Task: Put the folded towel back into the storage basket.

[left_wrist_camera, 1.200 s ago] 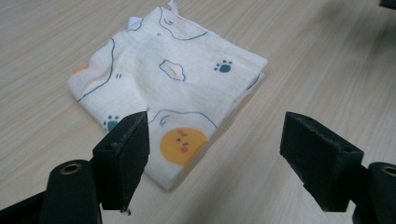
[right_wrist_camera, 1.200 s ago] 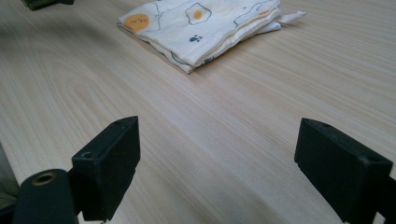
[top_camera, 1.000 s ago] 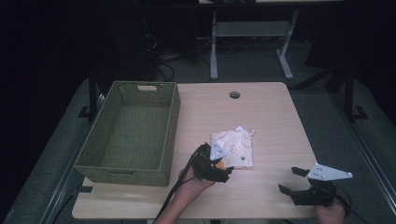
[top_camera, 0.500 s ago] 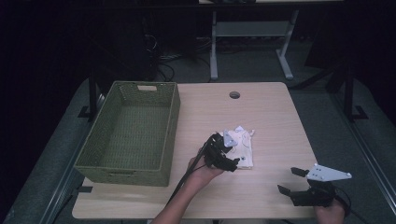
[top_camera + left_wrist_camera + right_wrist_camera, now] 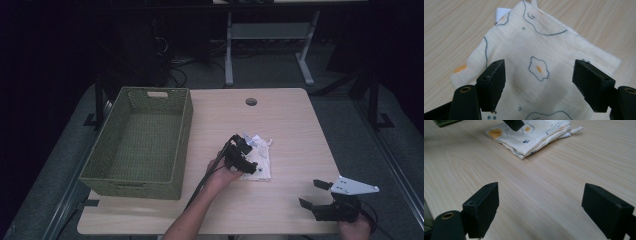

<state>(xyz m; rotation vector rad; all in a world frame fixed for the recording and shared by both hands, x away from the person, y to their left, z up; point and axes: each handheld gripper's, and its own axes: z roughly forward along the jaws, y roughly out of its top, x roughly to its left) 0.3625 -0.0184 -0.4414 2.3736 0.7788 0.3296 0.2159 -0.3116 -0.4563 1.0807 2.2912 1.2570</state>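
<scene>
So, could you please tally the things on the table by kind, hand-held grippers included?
Green woven basket: 1
Folded egg-print cloth: 1
Hand-held grippers: 2, left hand-held gripper, right hand-held gripper
Total: 4

**Left gripper moved onto cloth**

My left gripper went forward from the cloth's near-left edge to over it, jaws spread wide above the fabric. The cloth looks flatter, more folded than before.

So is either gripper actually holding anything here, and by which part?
Nothing is held. The left gripper sits open over the folded cloth, and the right gripper is open above bare table.
</scene>
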